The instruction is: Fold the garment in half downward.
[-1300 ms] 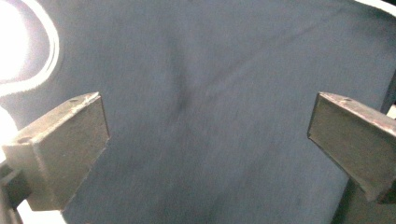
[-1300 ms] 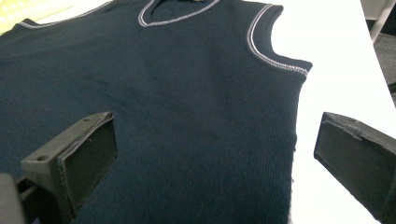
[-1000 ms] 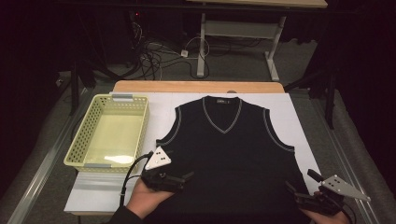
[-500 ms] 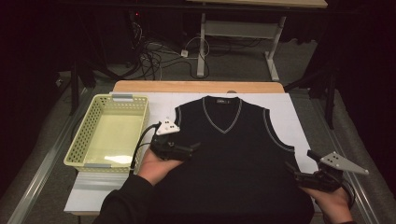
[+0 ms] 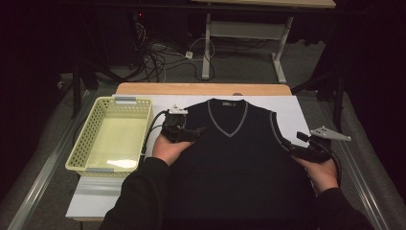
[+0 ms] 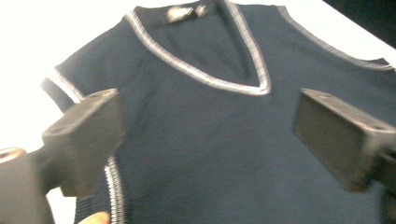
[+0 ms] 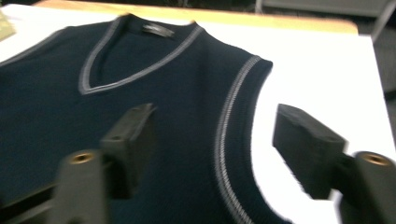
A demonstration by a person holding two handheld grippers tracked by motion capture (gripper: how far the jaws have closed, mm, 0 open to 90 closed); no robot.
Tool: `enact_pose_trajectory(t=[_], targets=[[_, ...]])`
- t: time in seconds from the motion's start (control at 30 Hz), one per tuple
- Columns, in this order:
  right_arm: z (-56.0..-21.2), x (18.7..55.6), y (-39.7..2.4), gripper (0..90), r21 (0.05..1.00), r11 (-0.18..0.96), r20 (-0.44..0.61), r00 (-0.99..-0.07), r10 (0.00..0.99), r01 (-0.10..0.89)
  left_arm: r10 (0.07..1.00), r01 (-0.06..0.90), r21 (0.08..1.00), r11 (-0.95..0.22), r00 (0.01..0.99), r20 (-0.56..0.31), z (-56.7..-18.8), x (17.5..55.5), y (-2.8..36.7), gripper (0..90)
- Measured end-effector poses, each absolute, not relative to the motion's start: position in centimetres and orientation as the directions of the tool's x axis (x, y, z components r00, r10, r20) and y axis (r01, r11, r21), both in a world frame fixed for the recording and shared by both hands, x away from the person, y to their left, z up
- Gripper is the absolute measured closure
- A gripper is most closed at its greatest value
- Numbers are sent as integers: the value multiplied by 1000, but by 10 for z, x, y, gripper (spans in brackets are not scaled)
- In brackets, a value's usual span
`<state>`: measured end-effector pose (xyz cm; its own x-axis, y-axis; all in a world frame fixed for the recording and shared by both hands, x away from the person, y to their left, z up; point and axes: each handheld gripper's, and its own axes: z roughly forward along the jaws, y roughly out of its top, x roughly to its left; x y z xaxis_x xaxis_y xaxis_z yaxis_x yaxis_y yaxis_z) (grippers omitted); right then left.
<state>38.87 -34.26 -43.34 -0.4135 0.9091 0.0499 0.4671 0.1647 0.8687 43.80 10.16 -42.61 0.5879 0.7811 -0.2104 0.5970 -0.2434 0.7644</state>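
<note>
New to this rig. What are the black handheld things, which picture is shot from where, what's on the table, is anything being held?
No robot: a person holds a two-jaw tool in each hand. The high view looks down from above the person's side, with the left tool and right tool over a dark sleeveless V-neck vest lying flat on the white table. A pale yellow basket sits beside the vest. The other two pictures come from cameras riding on each tool, looking along its black jaws. Both sets of jaws have just been closing but stand apart over the vest's armhole edges; nothing is gripped yet.

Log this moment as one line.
dark knit V-neck vest flat on table | left claw, right claw open, closing at armholes | nothing gripped
</note>
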Motion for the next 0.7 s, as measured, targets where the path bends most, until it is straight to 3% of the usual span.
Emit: enact_pose_trajectory(t=[0.13, 0.23, 0.43, 0.6, 0.7], targets=[[-443, 418, -341, 465, 836, 163, 63, -386, 920, 525, 833, 659, 715, -232, 514, -204, -443, 456, 108, 169], [-450, 441, -337, 493, 785, 195, 42, -365, 930, 588, 867, 698, 684, -212, 457, -197, -453, 467, 114, 208], [-456, 473, -327, 483, 744, 226, 10, -349, 937, 629, 896, 719, 674, -168, 397, -201, -466, 479, 116, 268], [-465, 485, -320, 403, 708, 261, -46, -326, 944, 656, 906, 748, 640, -176, 377, -192, -476, 484, 113, 298], [-471, 486, -321, 417, 703, 228, 2, -322, 947, 674, 921, 739, 636, -221, 373, -114, -480, 482, 106, 388]])
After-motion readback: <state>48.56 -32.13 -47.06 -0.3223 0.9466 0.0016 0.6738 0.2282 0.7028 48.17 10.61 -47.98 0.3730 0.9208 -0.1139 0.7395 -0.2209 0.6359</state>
